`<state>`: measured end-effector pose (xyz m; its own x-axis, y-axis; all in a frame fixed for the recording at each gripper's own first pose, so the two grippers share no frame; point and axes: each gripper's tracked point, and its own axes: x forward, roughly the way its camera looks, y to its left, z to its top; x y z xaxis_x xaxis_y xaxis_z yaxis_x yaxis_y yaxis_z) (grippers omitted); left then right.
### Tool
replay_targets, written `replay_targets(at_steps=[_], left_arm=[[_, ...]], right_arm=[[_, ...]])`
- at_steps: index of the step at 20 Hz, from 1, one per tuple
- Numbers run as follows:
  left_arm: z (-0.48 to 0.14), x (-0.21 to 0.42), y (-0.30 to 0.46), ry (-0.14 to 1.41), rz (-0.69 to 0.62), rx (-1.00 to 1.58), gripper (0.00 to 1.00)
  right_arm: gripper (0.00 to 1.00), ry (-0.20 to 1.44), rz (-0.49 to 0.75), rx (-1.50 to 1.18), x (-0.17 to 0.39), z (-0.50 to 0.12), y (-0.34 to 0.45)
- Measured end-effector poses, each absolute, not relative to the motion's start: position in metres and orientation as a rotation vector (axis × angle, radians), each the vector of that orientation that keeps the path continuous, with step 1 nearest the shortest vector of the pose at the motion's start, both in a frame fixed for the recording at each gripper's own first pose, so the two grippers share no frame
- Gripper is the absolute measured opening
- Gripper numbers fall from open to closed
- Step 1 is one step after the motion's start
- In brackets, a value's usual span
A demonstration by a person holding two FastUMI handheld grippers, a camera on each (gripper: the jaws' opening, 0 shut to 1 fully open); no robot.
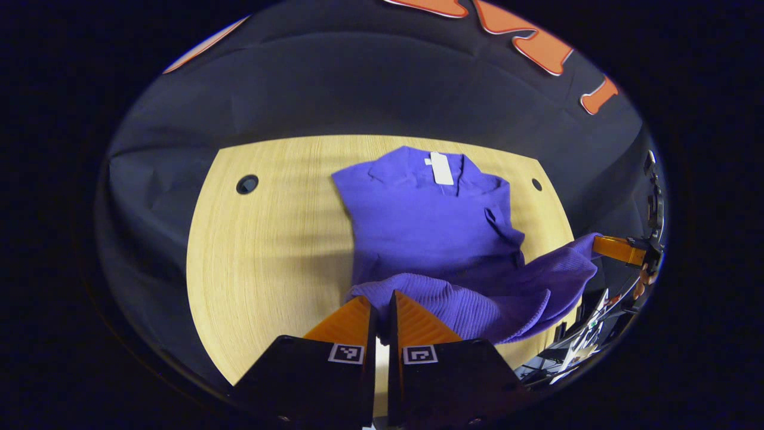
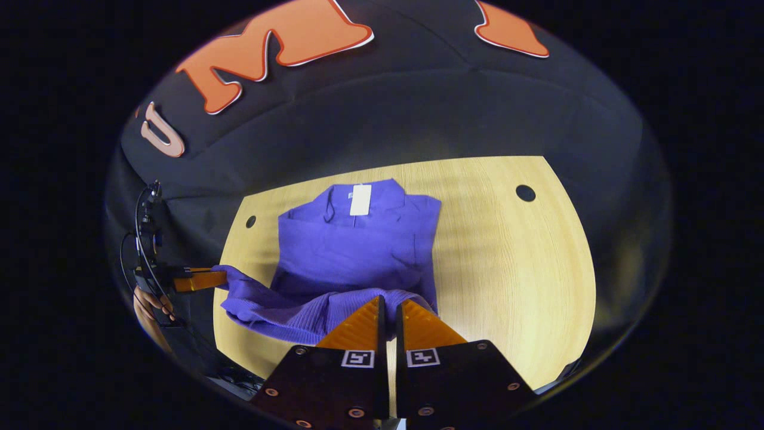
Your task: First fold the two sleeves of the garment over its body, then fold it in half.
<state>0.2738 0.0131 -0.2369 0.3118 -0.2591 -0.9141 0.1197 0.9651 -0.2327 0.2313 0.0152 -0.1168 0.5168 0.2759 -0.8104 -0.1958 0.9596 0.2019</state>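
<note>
Both the left claw and right claw pinch the ribbed hem of the purple knit garment, lifted off the pale wooden worktop, and should travel level toward its white-tagged collar beyond, edges aligned.

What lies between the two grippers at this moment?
The lifted ribbed hem of the purple garment spans from the left gripper to the right gripper, seen in the left gripper view.
</note>
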Motion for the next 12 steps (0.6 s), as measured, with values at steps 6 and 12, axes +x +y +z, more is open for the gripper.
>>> replay_targets(at_steps=[6,12], left_arm=[[-0.266,0.367,0.011,1.189,-0.217,-0.105,0.10],[-0.316,0.430,-0.001,1.186,-0.186,-0.105,0.10]], right_arm=[[0.05,0.965,0.230,0.134,0.322,-0.126,0.020],[0.05,0.982,0.192,0.208,0.392,-0.179,0.031]])
